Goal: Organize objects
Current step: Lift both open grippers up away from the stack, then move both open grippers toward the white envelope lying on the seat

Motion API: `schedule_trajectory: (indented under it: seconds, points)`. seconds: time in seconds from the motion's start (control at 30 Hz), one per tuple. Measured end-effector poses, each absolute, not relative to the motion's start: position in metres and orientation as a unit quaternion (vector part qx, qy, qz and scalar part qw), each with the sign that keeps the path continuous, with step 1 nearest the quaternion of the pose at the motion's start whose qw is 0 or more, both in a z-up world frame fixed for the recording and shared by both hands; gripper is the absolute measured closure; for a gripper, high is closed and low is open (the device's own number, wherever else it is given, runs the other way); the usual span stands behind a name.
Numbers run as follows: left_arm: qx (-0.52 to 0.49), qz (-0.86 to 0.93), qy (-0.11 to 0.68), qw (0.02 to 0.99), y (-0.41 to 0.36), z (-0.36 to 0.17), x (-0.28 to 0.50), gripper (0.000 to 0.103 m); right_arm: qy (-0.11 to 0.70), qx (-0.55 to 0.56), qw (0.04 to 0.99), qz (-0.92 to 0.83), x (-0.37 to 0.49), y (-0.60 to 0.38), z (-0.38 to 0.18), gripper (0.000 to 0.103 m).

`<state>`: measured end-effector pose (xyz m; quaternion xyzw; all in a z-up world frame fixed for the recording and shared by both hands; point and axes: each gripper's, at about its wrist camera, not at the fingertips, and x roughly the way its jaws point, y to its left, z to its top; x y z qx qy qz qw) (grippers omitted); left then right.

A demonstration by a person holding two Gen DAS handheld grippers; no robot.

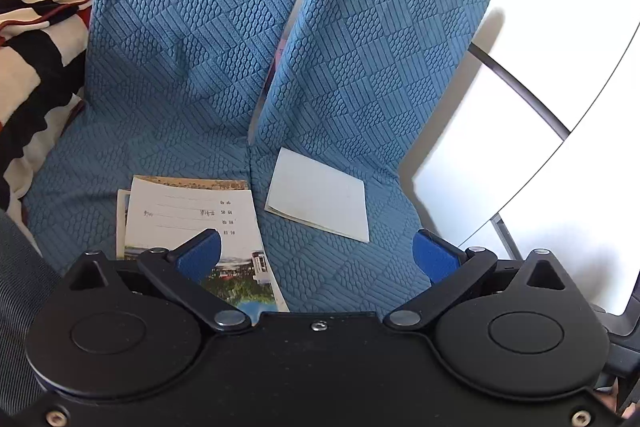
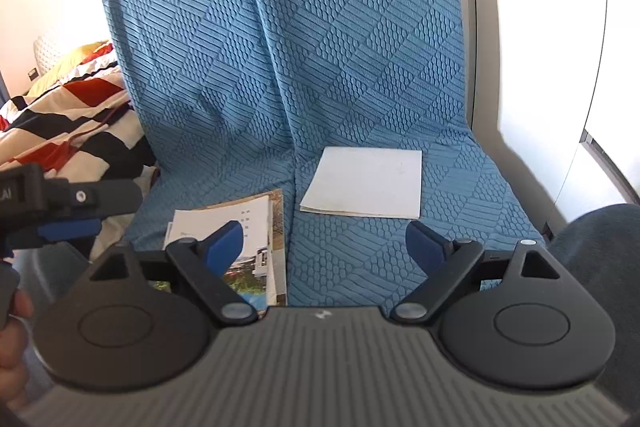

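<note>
Blue-padded, my right hand-held gripper (image 2: 324,247) gapes wide and empty; the white booklet (image 2: 366,182) lies just ahead on the seat cover (image 2: 360,67).

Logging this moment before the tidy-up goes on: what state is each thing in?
Left gripper: open, empty.
Right gripper: open, empty.
Booklet stack: flat on left seat, unevenly stacked.
White booklet: closed, flat on right seat.
Sofa cover: fitted over both cushions.
</note>
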<state>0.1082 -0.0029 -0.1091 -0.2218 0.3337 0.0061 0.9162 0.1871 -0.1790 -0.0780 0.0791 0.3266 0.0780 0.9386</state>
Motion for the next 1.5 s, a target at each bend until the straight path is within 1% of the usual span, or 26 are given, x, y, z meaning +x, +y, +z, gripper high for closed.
schedule_trajectory:
  seconds: [0.33,0.47,0.6,0.73,1.03,1.23,1.43,1.5]
  points:
    - [-0.198,0.002,0.342,0.919,-0.001,-0.143,0.162,0.001,0.343,0.081,0.933,0.071,0.222,-0.187,-0.106,0.013]
    - [-0.168,0.016,0.357,0.919,-0.007,-0.158,0.180,0.001,0.350,0.086,0.931,0.061,0.234,-0.192,-0.117,0.013]
    - [-0.174,0.012,0.360,0.916,-0.003,-0.172,0.197,0.001,0.359,0.096,0.927,0.054,0.245,-0.195,-0.128,0.013]
    - [-0.155,0.014,0.366,0.918,-0.001,-0.182,0.215,0.001,0.366,0.097,0.924,0.055,0.255,-0.194,-0.136,0.013]
    - [-0.181,0.007,0.376,0.909,0.016,-0.197,0.239,0.001,0.390,0.102,0.914,0.055,0.279,-0.196,-0.157,0.013]
    - [-0.201,-0.007,0.385,0.901,0.023,-0.204,0.264,0.002,0.410,0.125,0.903,0.044,0.298,-0.203,-0.172,0.013]
    - [-0.205,-0.013,0.406,0.891,0.023,-0.215,0.292,0.008,0.423,0.162,0.890,0.044,0.316,-0.209,-0.186,0.016]
    - [-0.202,-0.015,0.413,0.888,0.023,-0.219,0.300,0.013,0.429,0.172,0.886,0.042,0.322,-0.211,-0.191,0.022]
